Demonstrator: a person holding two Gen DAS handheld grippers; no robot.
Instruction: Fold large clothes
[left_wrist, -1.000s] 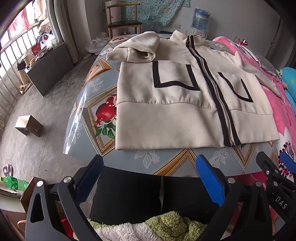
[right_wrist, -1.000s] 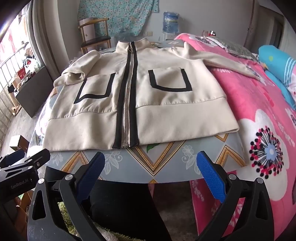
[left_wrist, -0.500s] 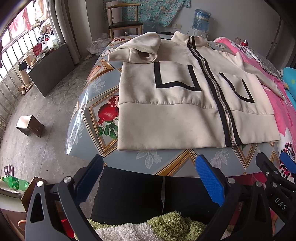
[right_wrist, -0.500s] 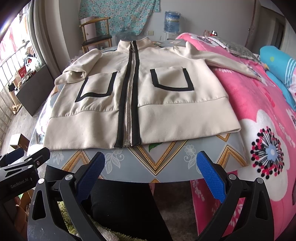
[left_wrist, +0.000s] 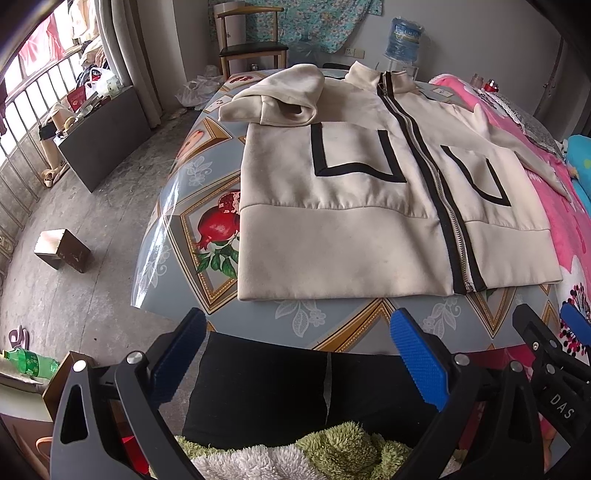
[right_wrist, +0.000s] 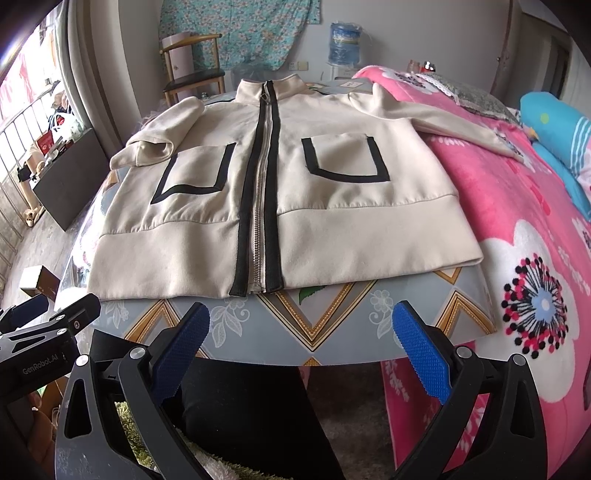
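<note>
While the cream jacket (left_wrist: 354, 229) lies zipped and face up on the patterned table (left_wrist: 207, 192), both grippers hang at the near edge with nothing in them. The left gripper (left_wrist: 295, 365) has its blue pads spread wide, and the right gripper (right_wrist: 301, 345) stands equally wide, at about 6 o'clock from the hem in each wrist view.

Compared with a second ago, very little has changed: the jacket sits slightly lower and larger in both views, which suggests the grippers have edged a touch toward the table, but no cloth has been touched or shifted. The sleeve at 10 o'clock (left_wrist: 280, 99) remains bunched and doubled over near the shoulder, while the other sleeve (right_wrist: 454, 122) stretches out toward 2 o'clock across the pink floral blanket (right_wrist: 524, 229).

That means folding has not really begun; this looks like an approach. A sensible first step would probably be bringing the outstretched sleeve in over the chest, then tidying the bunched one. The zipper (right_wrist: 260, 192) runs straight down the middle, giving a handy reference line for halves. The hem overhangs nothing, so a pinch at its corners should be easy.
</note>
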